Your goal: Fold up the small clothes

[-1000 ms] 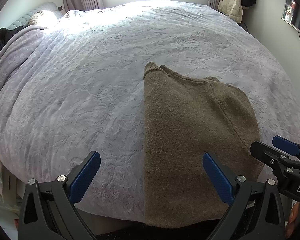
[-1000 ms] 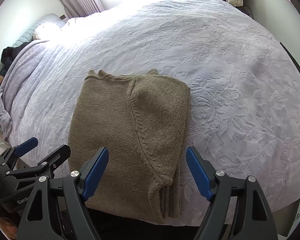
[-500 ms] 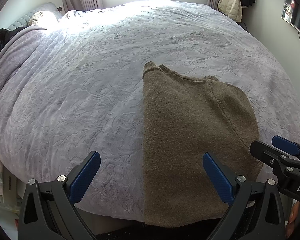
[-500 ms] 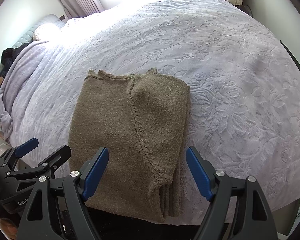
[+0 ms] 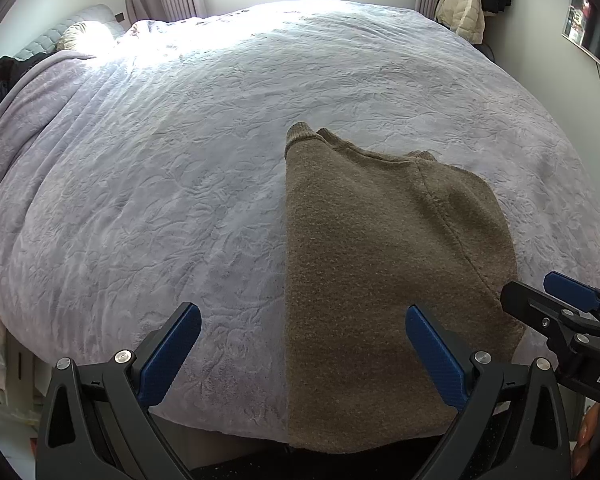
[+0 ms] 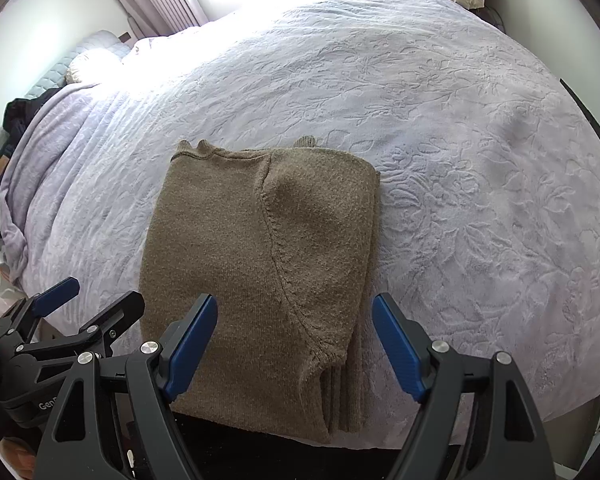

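My left gripper [image 5: 302, 354] and right gripper [image 6: 294, 346] both hang spread wide, blue ribbed fingers [image 6: 192, 344] holding nothing. Just past them lies one fuzzy olive-brown knit sweater [image 6: 260, 264], folded into a thick rectangle, I think several layers, on the bed's near edge. One embossed lilac bedspread [image 5: 160, 184] underneath.

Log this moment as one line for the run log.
left tongs open, empty | right tongs open, empty | brown sweater part-folded on bed | next fold pending
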